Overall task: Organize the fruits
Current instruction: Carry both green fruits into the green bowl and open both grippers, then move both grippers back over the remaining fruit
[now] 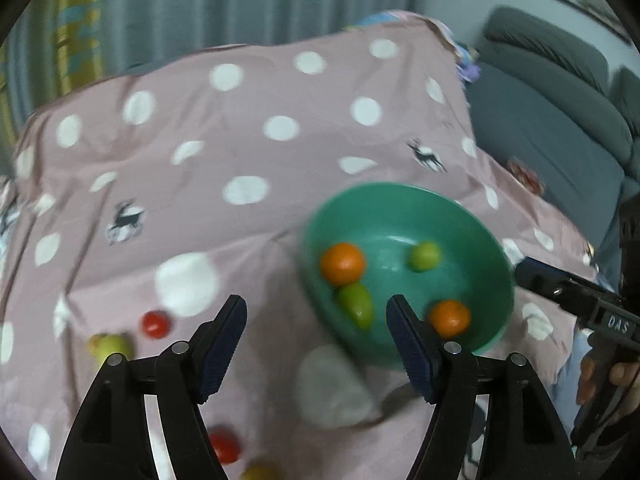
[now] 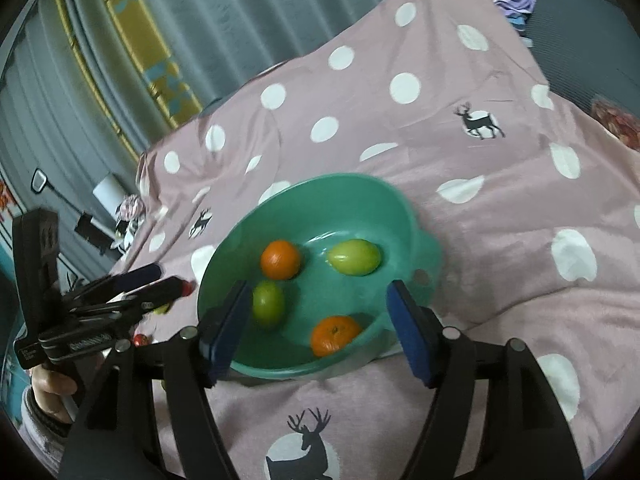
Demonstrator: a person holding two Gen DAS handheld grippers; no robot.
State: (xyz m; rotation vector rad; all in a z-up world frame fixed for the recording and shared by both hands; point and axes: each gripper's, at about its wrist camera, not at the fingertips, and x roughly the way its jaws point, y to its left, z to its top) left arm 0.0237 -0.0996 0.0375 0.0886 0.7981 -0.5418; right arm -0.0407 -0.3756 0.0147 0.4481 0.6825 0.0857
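A green bowl (image 1: 460,236) (image 2: 320,204) sits on the pink dotted cloth. In it lie two oranges (image 1: 343,263) (image 1: 450,318) and two green fruits (image 1: 356,306) (image 1: 425,256). My left gripper (image 1: 316,320) is open with nothing gripped, hovering over the bowl's near left rim. My right gripper (image 2: 318,292) is open over the bowl's near side, with an orange (image 2: 334,334) and a green fruit (image 2: 268,303) below it. On the cloth left of the bowl lie a red fruit (image 1: 156,324) and a yellow-green fruit (image 1: 110,346).
More fruit lies near the front edge: a red one (image 1: 224,446) and a yellow one (image 1: 260,472). The pink cloth (image 2: 480,200) covers a raised surface. A grey sofa (image 1: 552,128) stands to the right and curtains (image 1: 240,0) hang behind.
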